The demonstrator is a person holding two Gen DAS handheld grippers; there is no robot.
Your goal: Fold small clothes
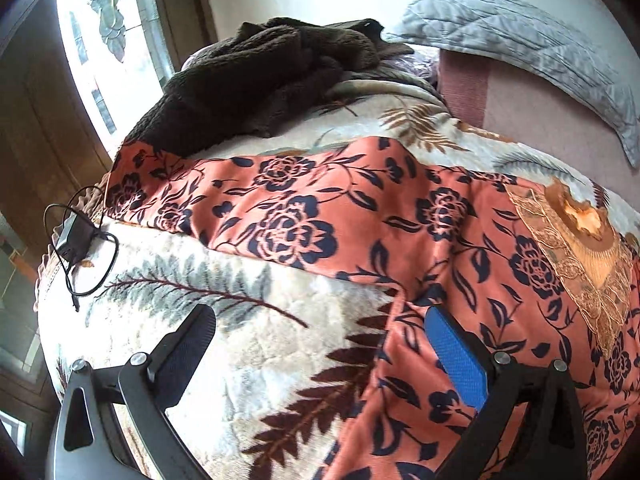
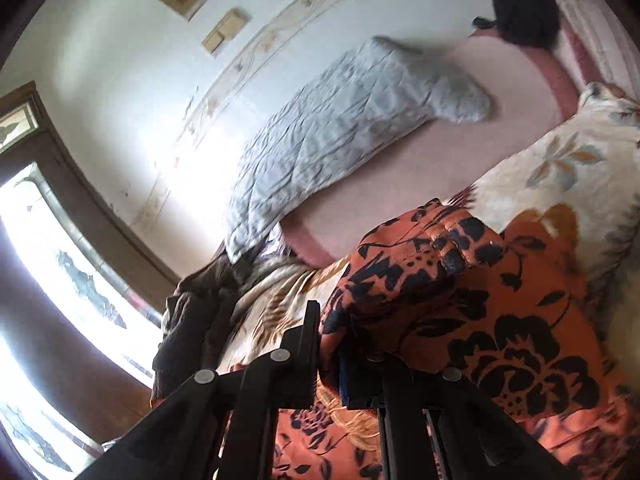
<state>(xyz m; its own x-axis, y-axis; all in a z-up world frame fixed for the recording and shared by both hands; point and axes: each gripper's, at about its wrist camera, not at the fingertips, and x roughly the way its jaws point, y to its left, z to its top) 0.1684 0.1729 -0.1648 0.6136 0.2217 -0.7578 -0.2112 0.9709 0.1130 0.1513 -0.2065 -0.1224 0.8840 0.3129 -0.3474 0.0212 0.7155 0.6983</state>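
An orange garment with dark blue flowers [image 1: 360, 216] lies spread across the cream leaf-print blanket [image 1: 240, 340], with a gold embroidered neckline [image 1: 580, 248] at the right. My left gripper [image 1: 320, 336] is open just above the garment's lower edge; its blue-padded finger [image 1: 460, 352] rests over the cloth and its black finger [image 1: 188, 344] over the blanket. My right gripper [image 2: 332, 344] is shut on a bunched fold of the same orange garment [image 2: 420, 272] and holds it lifted off the bed.
A dark brown fleece [image 1: 260, 76] lies at the far side of the bed. A grey quilted pillow [image 1: 520, 36] leans by the wall on a pink sheet [image 1: 540, 112]. A black charger with cable [image 1: 74, 240] sits at the left edge, near a window [image 1: 100, 48].
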